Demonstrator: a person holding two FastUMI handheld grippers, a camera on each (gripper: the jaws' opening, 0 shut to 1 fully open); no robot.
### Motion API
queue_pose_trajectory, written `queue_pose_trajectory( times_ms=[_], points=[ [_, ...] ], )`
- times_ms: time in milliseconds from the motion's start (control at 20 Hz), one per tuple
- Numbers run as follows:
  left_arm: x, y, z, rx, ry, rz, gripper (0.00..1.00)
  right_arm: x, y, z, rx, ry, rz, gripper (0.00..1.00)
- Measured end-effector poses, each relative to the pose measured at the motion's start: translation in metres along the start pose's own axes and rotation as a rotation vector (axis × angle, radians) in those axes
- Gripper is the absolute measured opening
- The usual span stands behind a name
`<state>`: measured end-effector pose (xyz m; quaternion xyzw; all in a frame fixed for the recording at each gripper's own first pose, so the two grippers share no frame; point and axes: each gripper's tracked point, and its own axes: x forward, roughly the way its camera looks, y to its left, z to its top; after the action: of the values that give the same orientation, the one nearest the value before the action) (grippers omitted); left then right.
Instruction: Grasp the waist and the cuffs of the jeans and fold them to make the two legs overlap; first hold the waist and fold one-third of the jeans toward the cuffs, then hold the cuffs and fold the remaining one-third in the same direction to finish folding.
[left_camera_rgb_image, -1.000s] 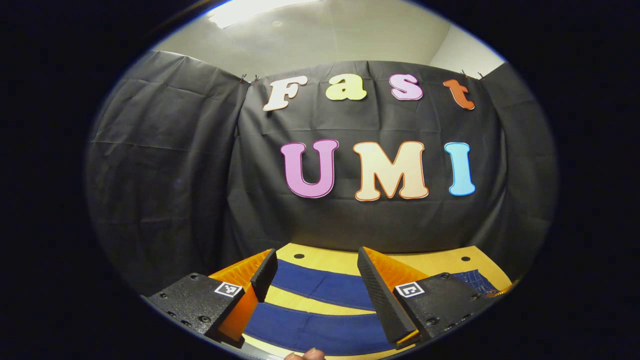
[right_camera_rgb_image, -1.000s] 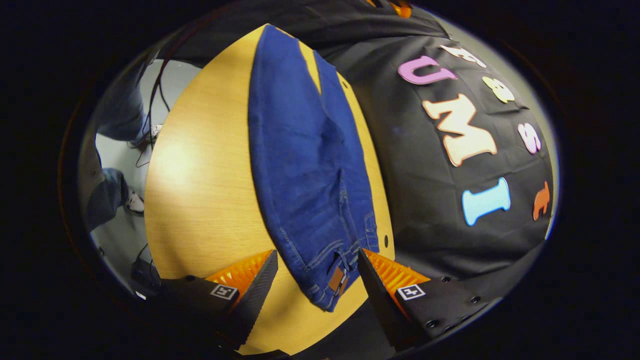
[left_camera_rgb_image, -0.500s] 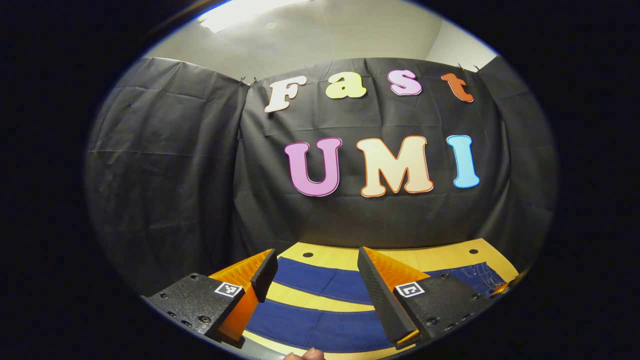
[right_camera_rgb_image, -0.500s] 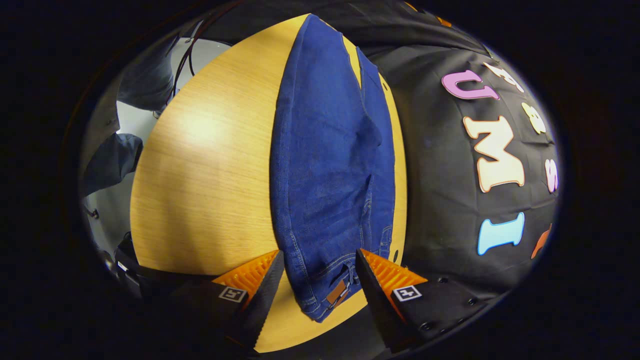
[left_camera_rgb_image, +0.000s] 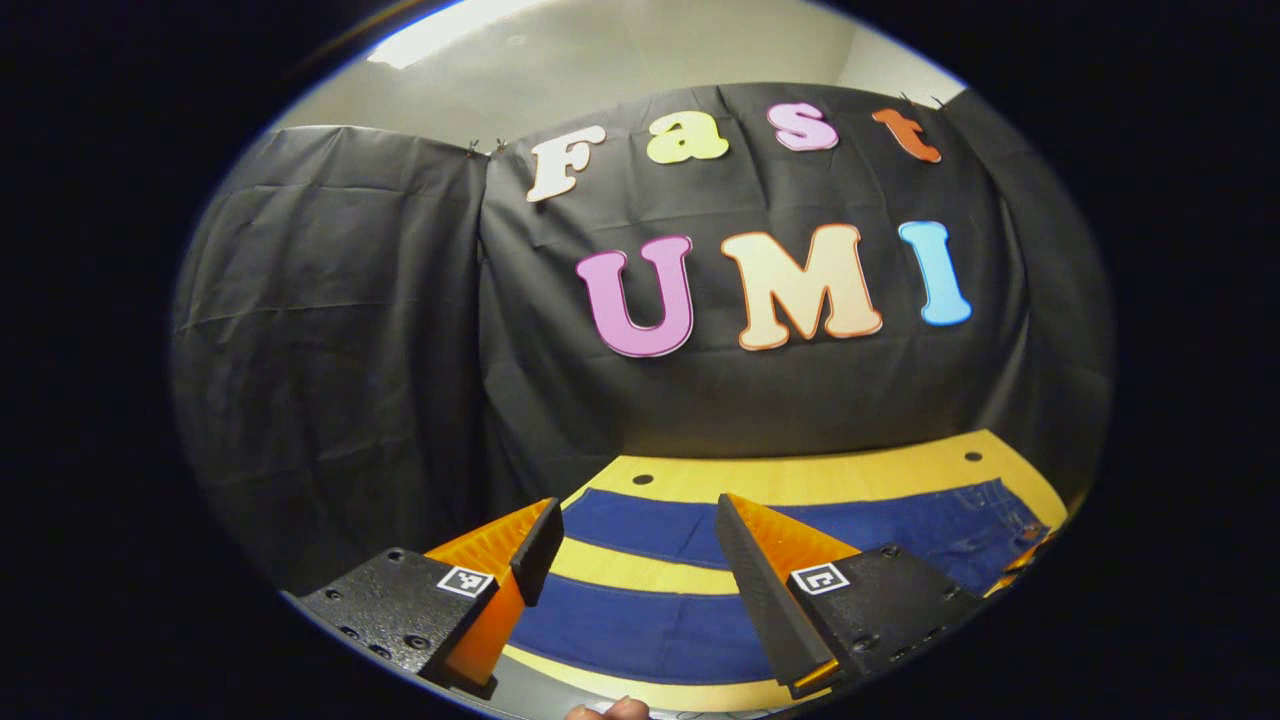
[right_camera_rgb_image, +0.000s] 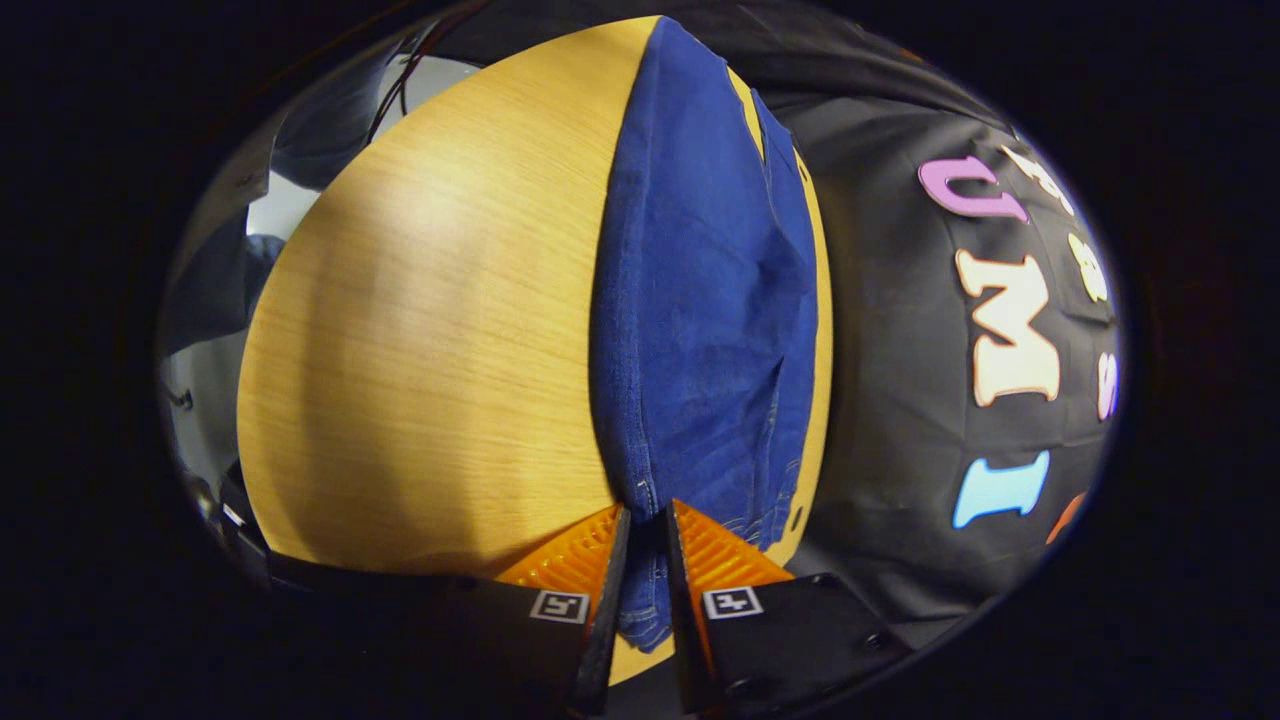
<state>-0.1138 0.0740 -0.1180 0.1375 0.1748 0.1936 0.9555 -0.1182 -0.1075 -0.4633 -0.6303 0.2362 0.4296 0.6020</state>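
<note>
The jeans (right_camera_rgb_image: 700, 300) lie flat along the far side of the worktop (right_camera_rgb_image: 420, 330), close to the edge that meets the black cloth wall (right_camera_rgb_image: 890, 380), with only a thin strip of bare wood between denim and that edge. On the near side a broad stretch of pale, straight-grained wood lies open, running to the rounded worktop rim. In the right gripper view the right hand-held gripper (right_camera_rgb_image: 640, 530) has its fingers drawn nearly together on the waist end of the jeans, denim pinched in the narrow gap between them and a short lip of the waistband hanging out below. The fabric is a deep, even blue, smooth over the thighs, with pale stitched seams along the outer edge and around the pockets; the two legs taper away and part near the cuffs, where a wedge of wood shows. In the left gripper view the left hand-held gripper (left_camera_rgb_image: 630, 535) is spread wide and holds nothing, hovering over the two legs (left_camera_rgb_image: 650, 630), which show as two blue bands with a strip of wood between them. Two small dark holes (left_camera_rgb_image: 643, 480) sit in the wood by the wall. A fingertip (left_camera_rgb_image: 610, 710) shows at the bottom edge.
</note>
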Motion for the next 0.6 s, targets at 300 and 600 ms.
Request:
queue_pose_trajectory(
  times_ms=[300,600],
  points=[
    [0.004,0.046,-0.075,0.257,0.174,-0.013,0.96,-0.007,-0.013,0.003,0.152,0.0,-0.034,0.04],
    [0.01,0.11,-0.168,0.645,0.342,-0.077,0.96,-0.003,-0.022,0.006,0.192,0.071,-0.009,0.04]
  ],
)
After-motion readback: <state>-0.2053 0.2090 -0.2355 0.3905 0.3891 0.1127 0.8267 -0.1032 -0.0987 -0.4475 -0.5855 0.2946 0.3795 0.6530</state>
